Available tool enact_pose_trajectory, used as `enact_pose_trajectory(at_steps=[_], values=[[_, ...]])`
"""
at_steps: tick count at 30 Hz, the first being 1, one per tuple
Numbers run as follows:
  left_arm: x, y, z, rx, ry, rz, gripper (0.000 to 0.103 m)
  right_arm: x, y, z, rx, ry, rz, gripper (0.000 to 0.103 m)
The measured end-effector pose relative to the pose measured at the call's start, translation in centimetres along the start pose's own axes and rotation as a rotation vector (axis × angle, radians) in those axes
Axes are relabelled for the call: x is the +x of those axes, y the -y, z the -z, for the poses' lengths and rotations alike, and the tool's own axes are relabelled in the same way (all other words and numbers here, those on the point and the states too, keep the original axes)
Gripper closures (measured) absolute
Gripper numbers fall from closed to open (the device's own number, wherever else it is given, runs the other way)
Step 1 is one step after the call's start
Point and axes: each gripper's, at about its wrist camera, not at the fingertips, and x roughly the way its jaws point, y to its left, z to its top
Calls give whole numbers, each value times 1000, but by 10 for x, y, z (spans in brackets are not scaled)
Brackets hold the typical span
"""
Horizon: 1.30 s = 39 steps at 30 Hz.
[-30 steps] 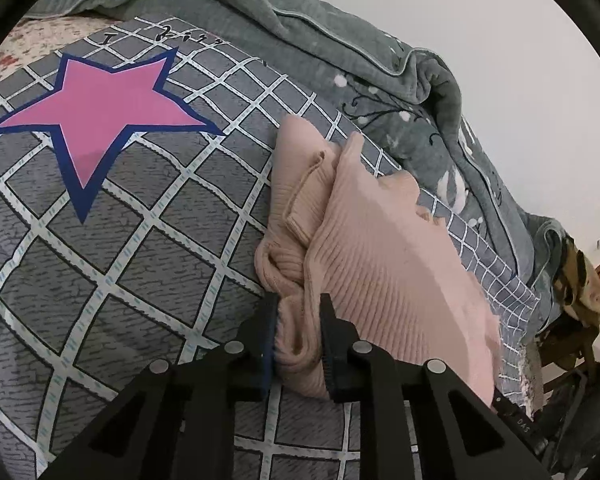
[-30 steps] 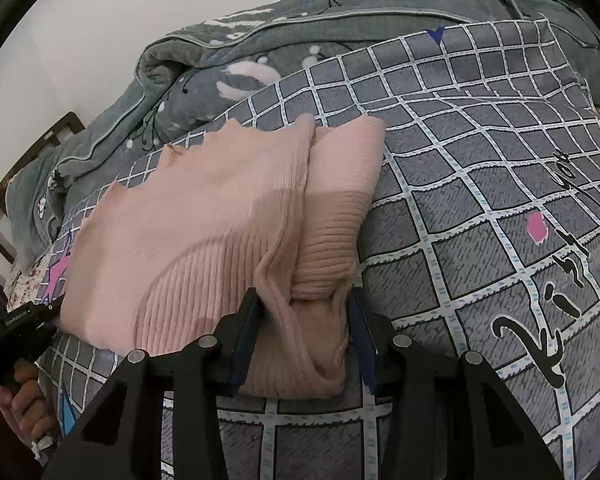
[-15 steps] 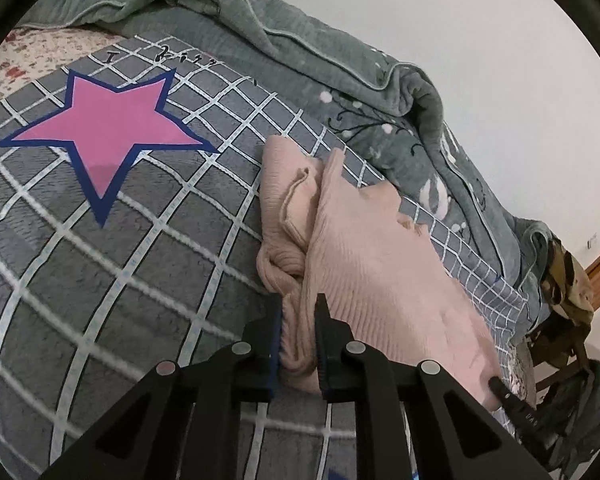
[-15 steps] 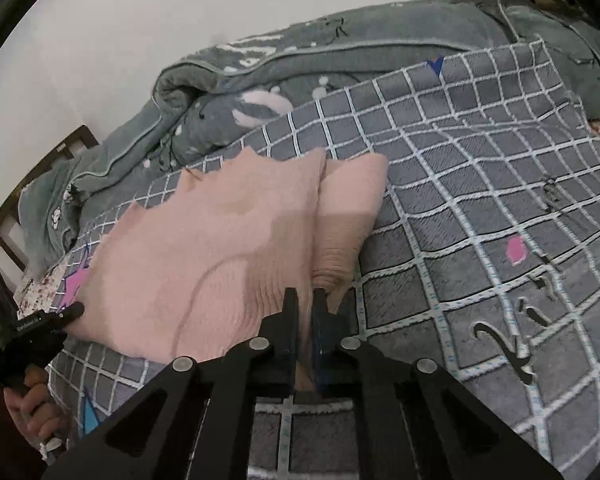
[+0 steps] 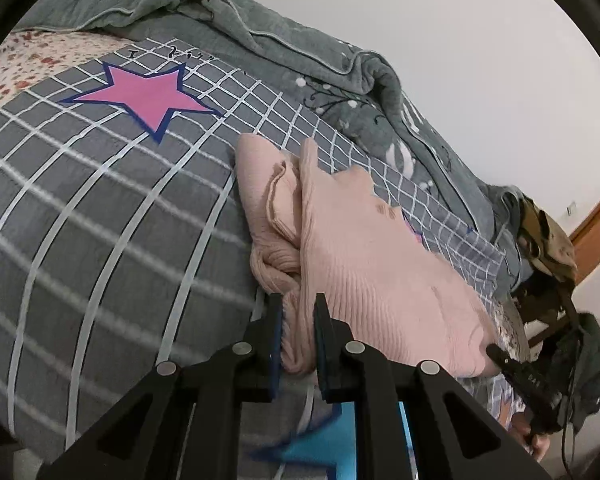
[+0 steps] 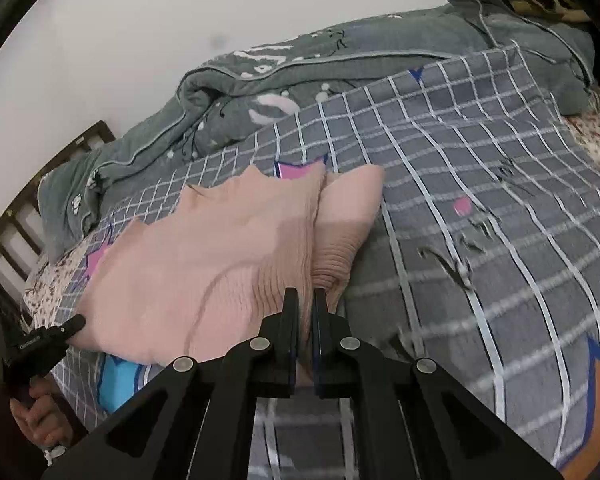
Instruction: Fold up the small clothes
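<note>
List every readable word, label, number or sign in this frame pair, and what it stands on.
Black script on the grey checked bedcover, near the pink star and again near the small pink spot: too blurred to read.
Small white print on the body of the left gripper and of the right gripper: too small to read.

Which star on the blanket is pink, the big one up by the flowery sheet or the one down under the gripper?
The big star near the flowery sheet is pink with a dark blue outline. The one beneath the left gripper is light blue.
</note>
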Motion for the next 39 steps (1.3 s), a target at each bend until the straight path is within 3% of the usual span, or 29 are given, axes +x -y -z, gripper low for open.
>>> enact_pose_trajectory(at_steps=[4, 9, 11, 13, 16, 21, 26, 30, 39], values=[[-12, 5, 14, 57, 3, -16, 88, -13, 4, 14, 19, -8, -1, 97], [-3, 9, 4, 101, -7, -84, 78, -18, -10, 11, -34, 6, 83, 92], [0, 5, -3, 80, 10, -98, 66, -26, -27, 9, -91, 49, 107, 87], [5, 1, -8, 71, 6, -97, 64, -30, -44, 8, -145, 77, 93, 71], [19, -4, -19, 48, -20, -90, 63, -27, -81, 8, -247, 111, 64, 69], [39, -2, -30, 57, -47, -56, 56, 5, -121, 11, -312, 73, 3, 69], [48, -7, -38, 0, -59, -20, 55, 54, -137, 20, -371, 4, 53, 69], [51, -13, -41, -57, -61, 10, 55, 80, -142, 14, -366, 1, 96, 69], [55, -8, -41, -22, -60, -17, 55, 117, -148, -9, -338, -34, 136, 69]])
